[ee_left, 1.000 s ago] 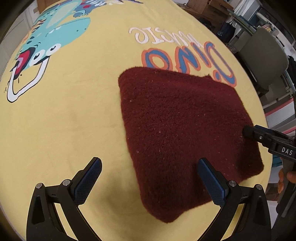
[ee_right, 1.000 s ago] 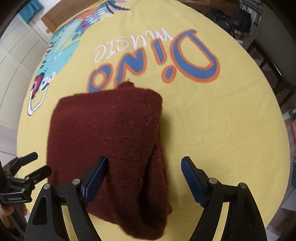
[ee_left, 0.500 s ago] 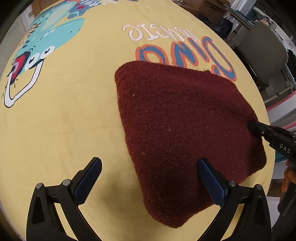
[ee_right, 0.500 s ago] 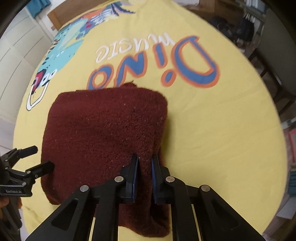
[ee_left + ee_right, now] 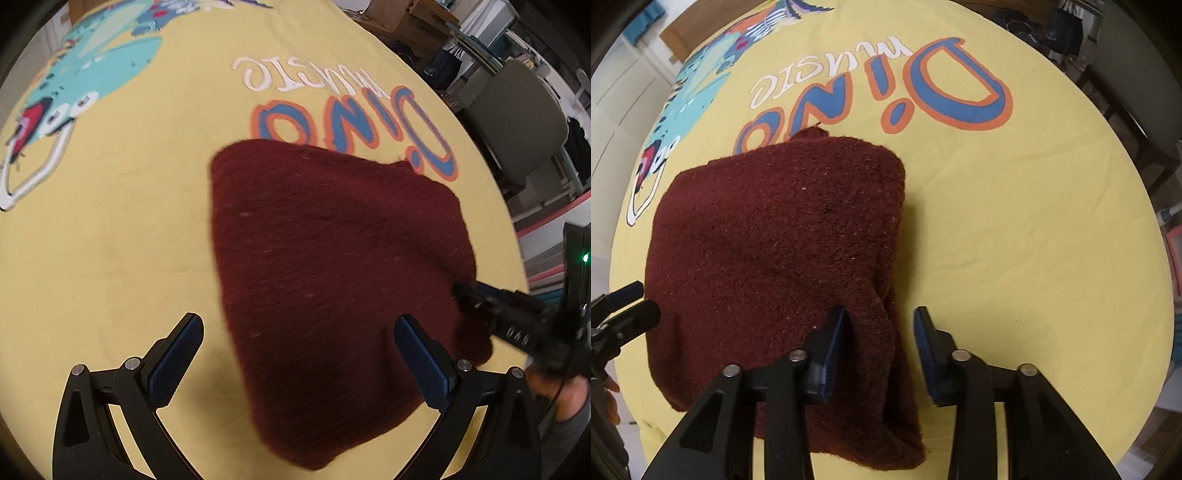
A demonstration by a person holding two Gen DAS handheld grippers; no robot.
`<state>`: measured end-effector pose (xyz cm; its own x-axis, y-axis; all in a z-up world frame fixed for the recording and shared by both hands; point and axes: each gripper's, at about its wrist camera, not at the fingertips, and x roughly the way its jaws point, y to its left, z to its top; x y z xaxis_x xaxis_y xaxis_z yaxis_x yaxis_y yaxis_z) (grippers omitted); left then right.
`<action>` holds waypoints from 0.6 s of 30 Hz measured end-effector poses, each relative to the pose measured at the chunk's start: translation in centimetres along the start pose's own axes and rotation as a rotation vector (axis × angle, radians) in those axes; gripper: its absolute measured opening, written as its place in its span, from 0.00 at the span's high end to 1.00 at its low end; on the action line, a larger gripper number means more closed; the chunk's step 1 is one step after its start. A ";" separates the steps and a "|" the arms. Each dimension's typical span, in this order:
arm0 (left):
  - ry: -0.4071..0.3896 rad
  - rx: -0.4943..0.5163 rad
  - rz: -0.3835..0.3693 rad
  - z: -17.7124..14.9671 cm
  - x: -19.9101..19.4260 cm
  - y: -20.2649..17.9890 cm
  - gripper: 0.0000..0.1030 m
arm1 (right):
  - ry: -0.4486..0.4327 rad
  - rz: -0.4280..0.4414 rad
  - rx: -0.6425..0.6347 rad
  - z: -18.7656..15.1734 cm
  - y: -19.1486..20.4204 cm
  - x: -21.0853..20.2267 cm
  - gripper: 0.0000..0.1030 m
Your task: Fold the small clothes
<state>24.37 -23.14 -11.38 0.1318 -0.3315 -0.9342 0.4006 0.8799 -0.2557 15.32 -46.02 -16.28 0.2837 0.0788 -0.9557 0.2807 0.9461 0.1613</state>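
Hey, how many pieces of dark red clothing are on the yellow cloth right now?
1. A single folded maroon knit garment lies on the yellow printed cloth, just below the "Dino" lettering. More layers or another small item could be hidden inside its folds.

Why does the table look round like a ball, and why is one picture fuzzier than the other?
Both views are fisheye, so the yellow cloth bulges and darkens at the corners. The left wrist view is smeared: the maroon garment and the lettering look streaked. The right wrist view is sharper, showing the knit's fuzz.

Bare yellow cloth right of the maroon knit; left claw crowding its far edge.
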 end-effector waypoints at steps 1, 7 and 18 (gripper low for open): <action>0.009 -0.008 -0.002 0.1 0.6 -0.1 0.01 | -0.003 -0.005 -0.005 -0.1 -0.1 0.0 0.48; 0.069 -0.038 0.035 -0.4 5.0 0.7 0.01 | 0.004 0.010 0.010 -0.2 -1.1 -0.1 0.25; 0.061 -0.070 0.030 -1.1 6.1 0.6 0.00 | 0.007 0.162 -0.042 0.0 1.4 -0.1 0.20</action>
<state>24.40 -24.28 -17.49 0.0863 -0.2856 -0.9545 0.3327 0.9113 -0.2426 15.73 -44.70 -15.98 0.3155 0.2334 -0.9198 0.1932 0.9332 0.3030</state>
